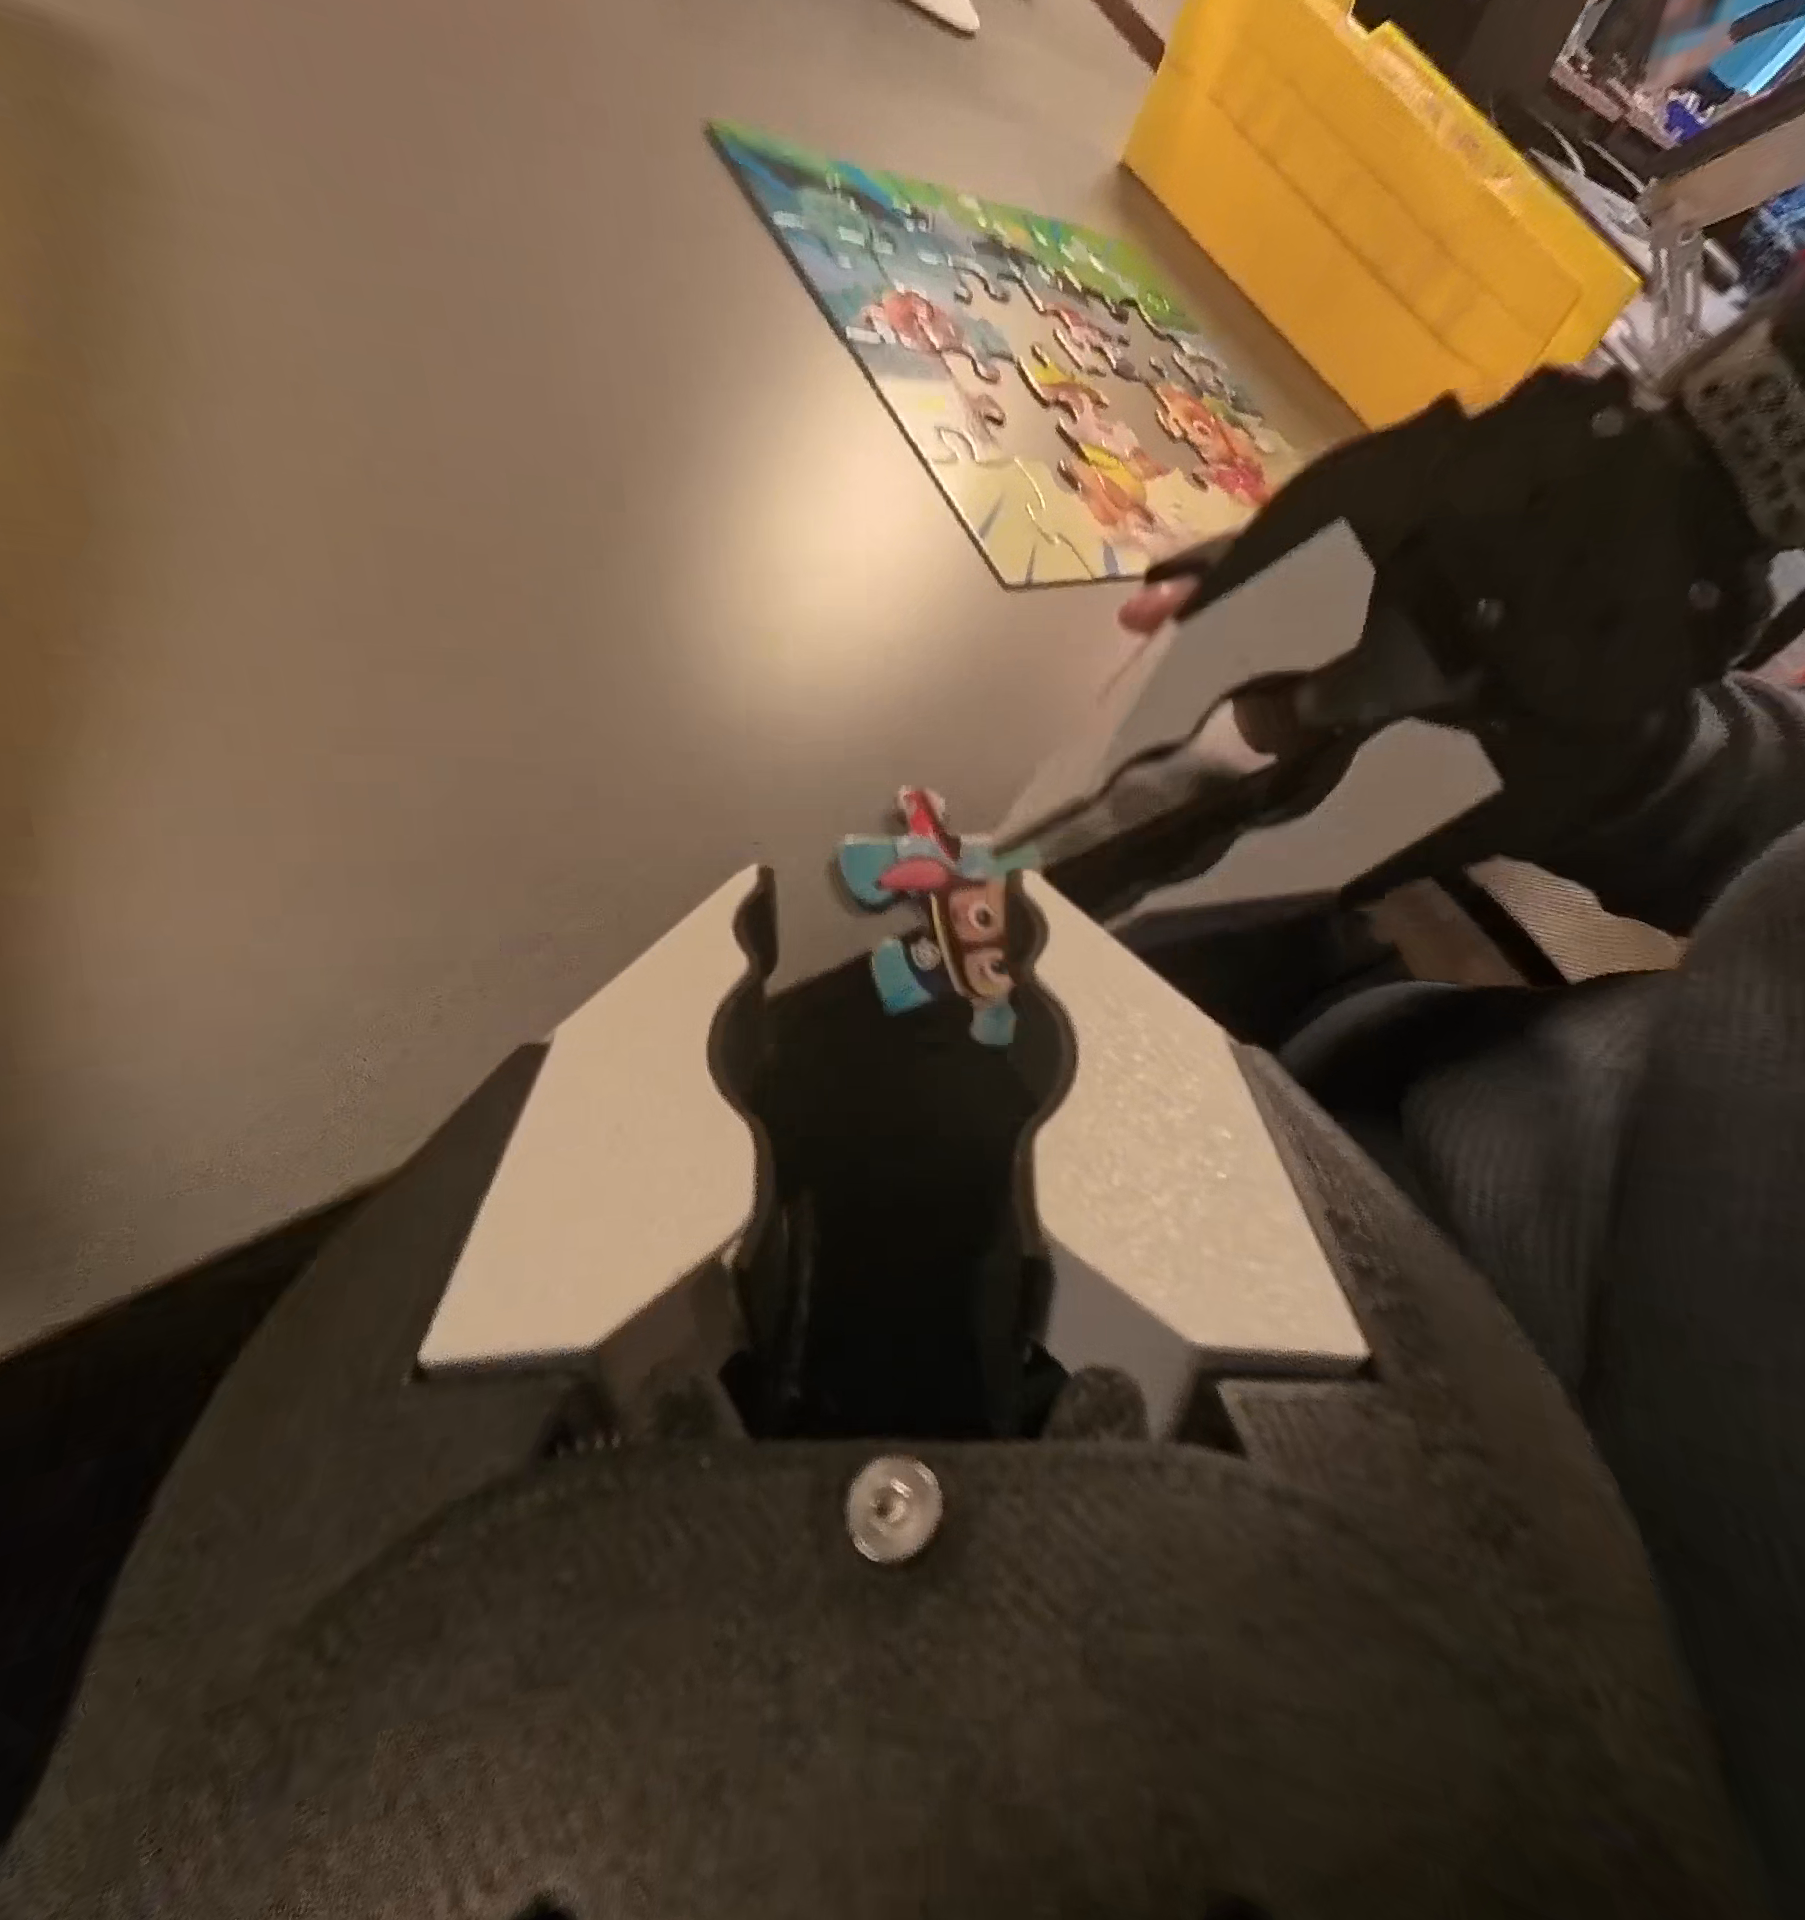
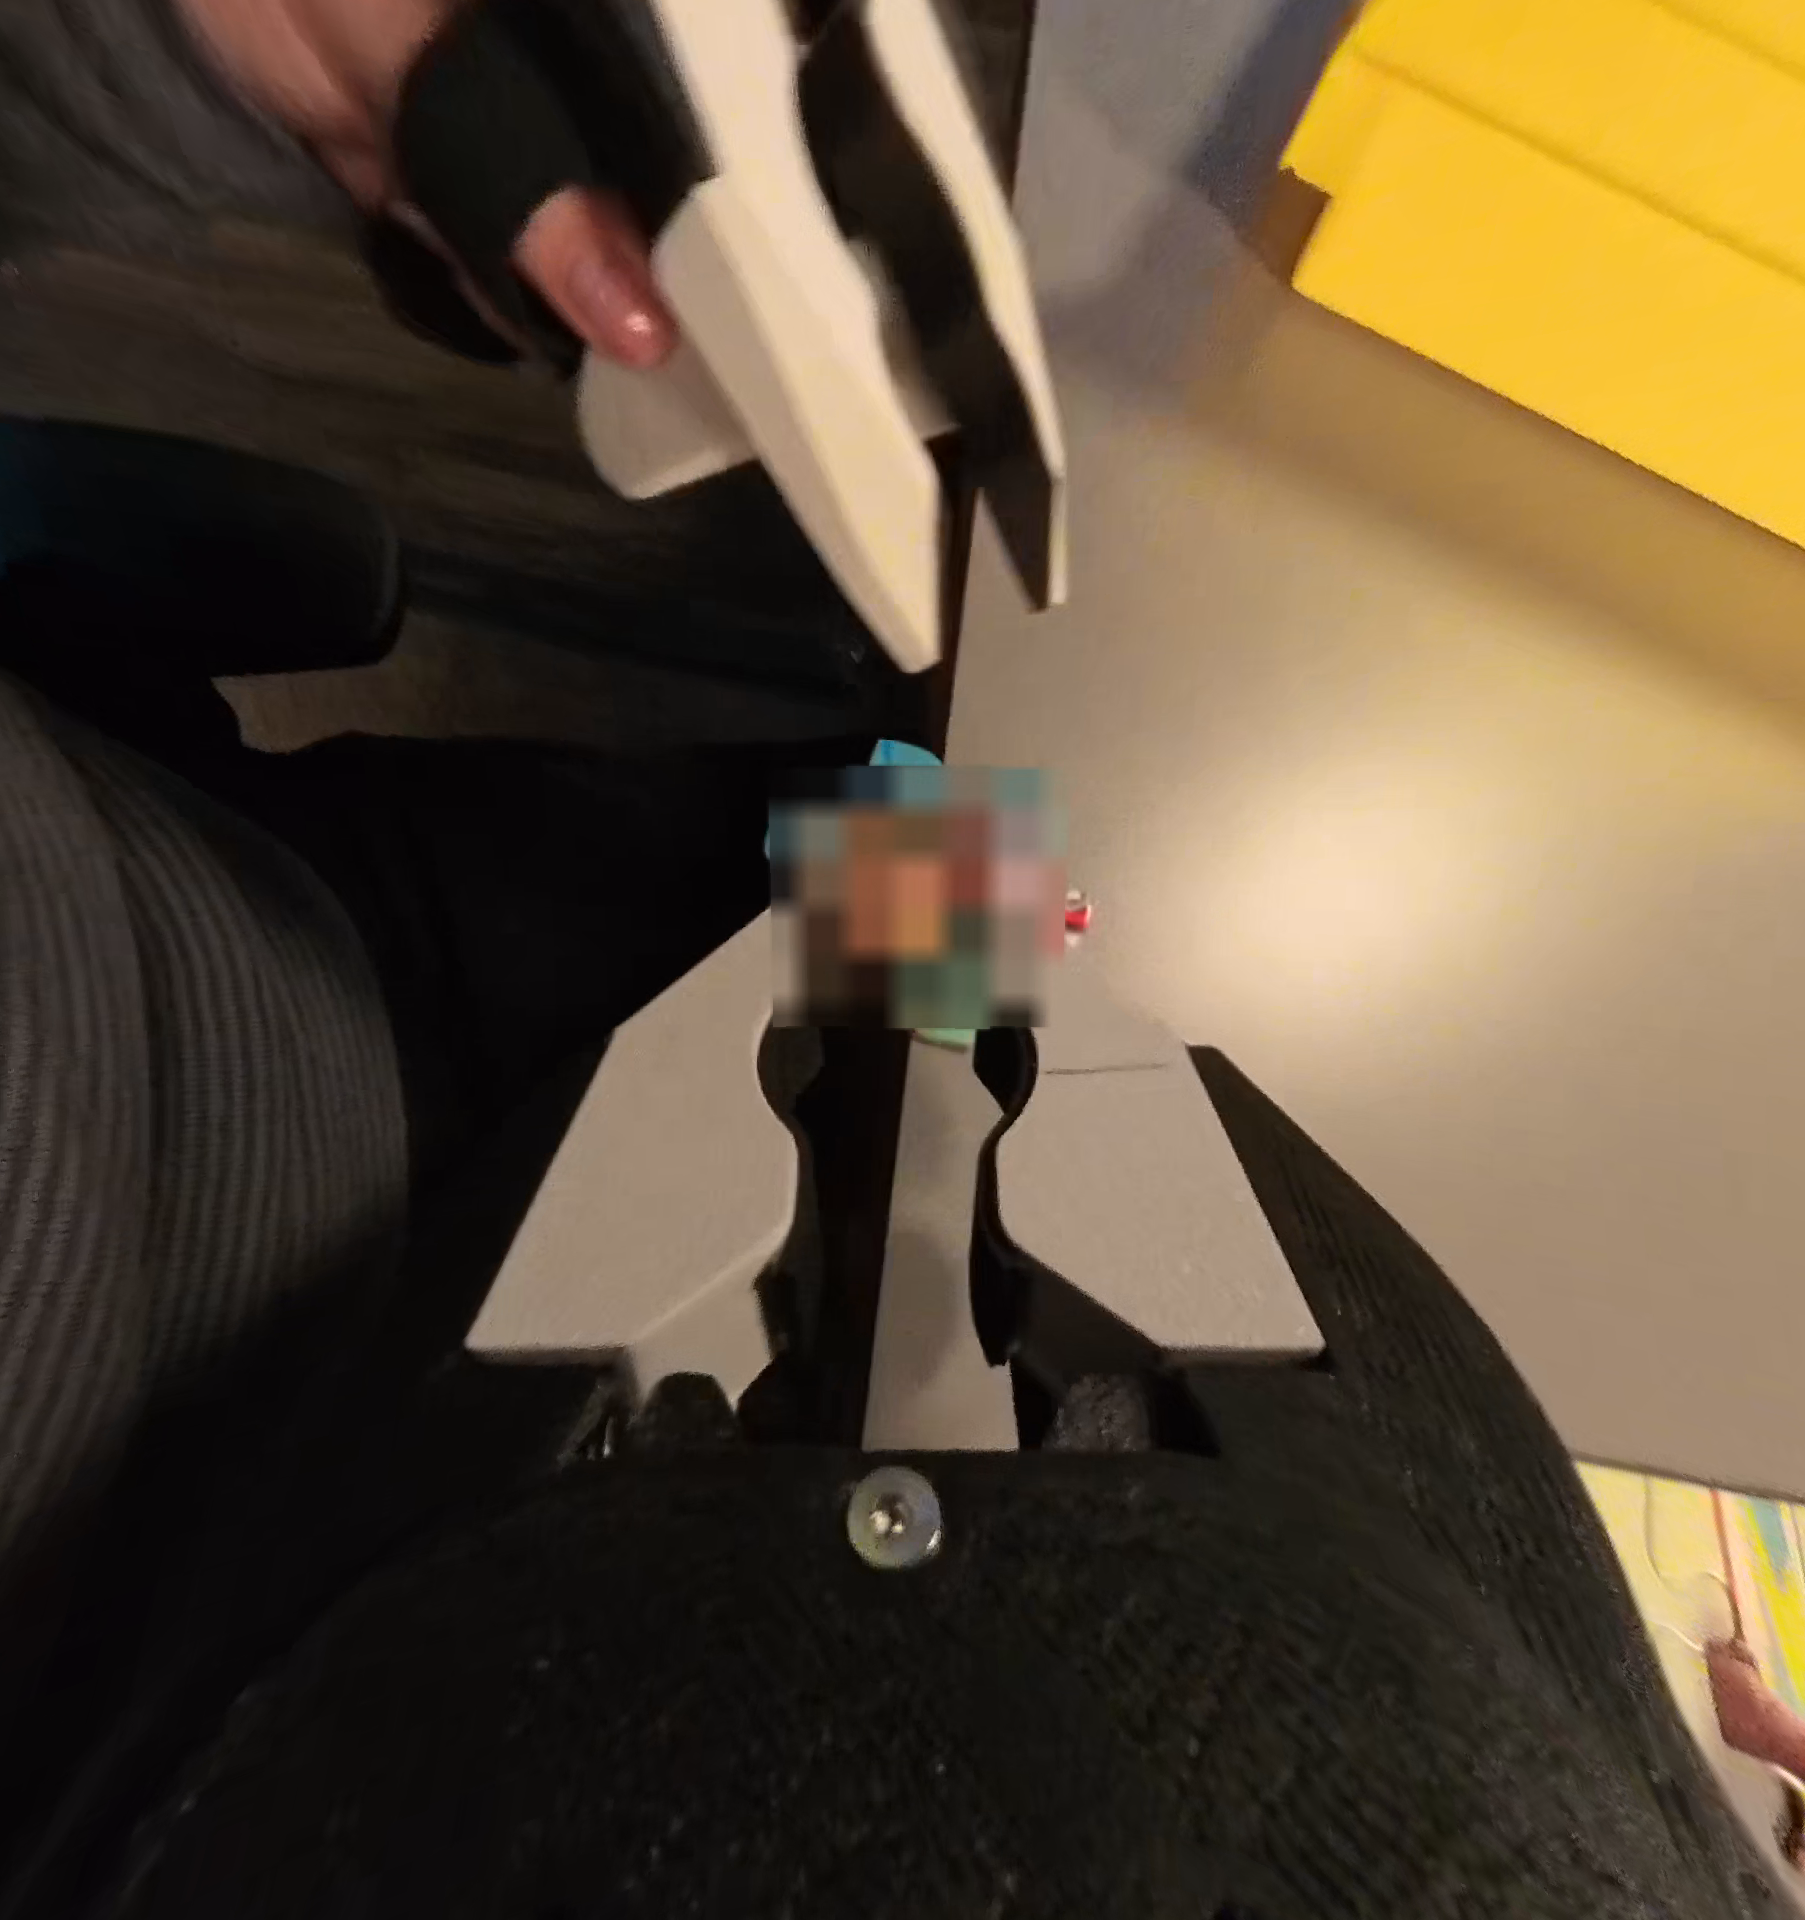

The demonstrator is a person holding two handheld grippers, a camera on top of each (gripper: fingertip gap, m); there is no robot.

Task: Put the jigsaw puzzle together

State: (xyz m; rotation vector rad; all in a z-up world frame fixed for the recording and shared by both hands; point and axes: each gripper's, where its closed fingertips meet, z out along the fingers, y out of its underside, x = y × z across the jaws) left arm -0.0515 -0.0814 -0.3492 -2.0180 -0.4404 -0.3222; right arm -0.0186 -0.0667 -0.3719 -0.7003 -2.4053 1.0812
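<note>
1. Sitting half over the table (image 1: 358,520) edge, a loose puzzle piece (image 1: 939,914) is well apart from the mostly joined puzzle (image 1: 1033,364) by the yellow bin (image 1: 1345,177).
2. Left gripper (image 1: 893,894) is wide open around the piece; there is a clear gap at its left finger and nothing is gripped.
3. Right gripper (image 1: 1023,847) has its tips at the piece's teal tab. Can't tell if they pinch it.
4. Left wrist view shows the piece and puzzle plainly. The right wrist view has a mosaic patch hiding its own fingertips, with only the piece's teal and red edges peeking out.
</note>
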